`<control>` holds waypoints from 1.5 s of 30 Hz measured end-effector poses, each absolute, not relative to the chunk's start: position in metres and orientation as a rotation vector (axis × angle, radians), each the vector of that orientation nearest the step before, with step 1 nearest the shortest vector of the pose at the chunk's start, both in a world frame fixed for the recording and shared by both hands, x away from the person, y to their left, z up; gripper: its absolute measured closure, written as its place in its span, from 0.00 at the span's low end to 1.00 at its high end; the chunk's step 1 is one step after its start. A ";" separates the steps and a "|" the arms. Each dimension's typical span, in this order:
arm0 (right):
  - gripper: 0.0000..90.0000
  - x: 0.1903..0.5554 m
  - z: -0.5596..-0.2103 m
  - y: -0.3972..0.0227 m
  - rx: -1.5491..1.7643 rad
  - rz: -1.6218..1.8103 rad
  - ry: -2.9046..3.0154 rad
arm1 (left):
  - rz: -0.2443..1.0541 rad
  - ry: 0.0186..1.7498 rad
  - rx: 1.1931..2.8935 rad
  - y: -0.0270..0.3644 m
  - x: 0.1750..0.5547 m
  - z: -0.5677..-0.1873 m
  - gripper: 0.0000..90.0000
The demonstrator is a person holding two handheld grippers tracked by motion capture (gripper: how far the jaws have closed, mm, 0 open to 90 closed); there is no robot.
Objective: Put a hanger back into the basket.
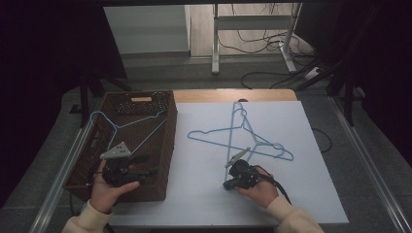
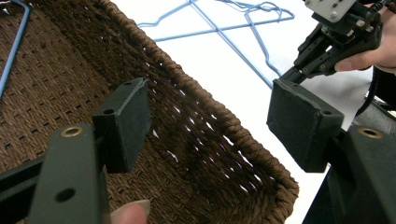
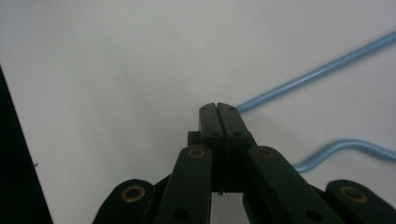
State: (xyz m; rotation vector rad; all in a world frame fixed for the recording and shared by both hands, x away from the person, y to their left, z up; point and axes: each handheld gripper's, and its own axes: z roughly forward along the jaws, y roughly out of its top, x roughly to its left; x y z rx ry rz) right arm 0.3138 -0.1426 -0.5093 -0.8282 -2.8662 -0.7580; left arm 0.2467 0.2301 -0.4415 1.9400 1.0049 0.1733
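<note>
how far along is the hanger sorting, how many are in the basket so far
Done: one blue hanger already lies in the wicker basket. In hand: the right tongs are shut on the wire of one of the two crossed hangers on the white board. The left tongs hang open over the basket, holding nothing. Left: both crossed hangers remain on the board, none lifted yet.

- Your left gripper [image 1: 145, 165] hovers inside the basket [image 1: 170, 141], whose woven wall blocks its way right.
- Crossed hangers [image 1: 243, 138] lie beyond your right gripper [image 1: 227, 184]; bare white board [image 1: 204, 194] lies left of it.
</note>
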 end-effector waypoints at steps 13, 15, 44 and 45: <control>1.00 0.295 -0.511 -0.118 -0.704 -0.753 -2.844 | 0.176 1.002 1.938 0.231 0.246 -0.441 0.34; 1.00 0.293 -0.512 -0.112 -0.677 -0.756 -2.841 | 0.177 1.002 1.938 0.231 0.246 -0.441 0.34; 0.99 0.281 -0.508 -0.090 -0.613 -0.858 -2.834 | 0.181 0.997 1.936 0.231 0.243 -0.440 0.34; 0.99 0.285 -0.502 -0.098 -0.642 -0.886 -2.841 | 0.181 0.997 1.936 0.231 0.243 -0.440 0.34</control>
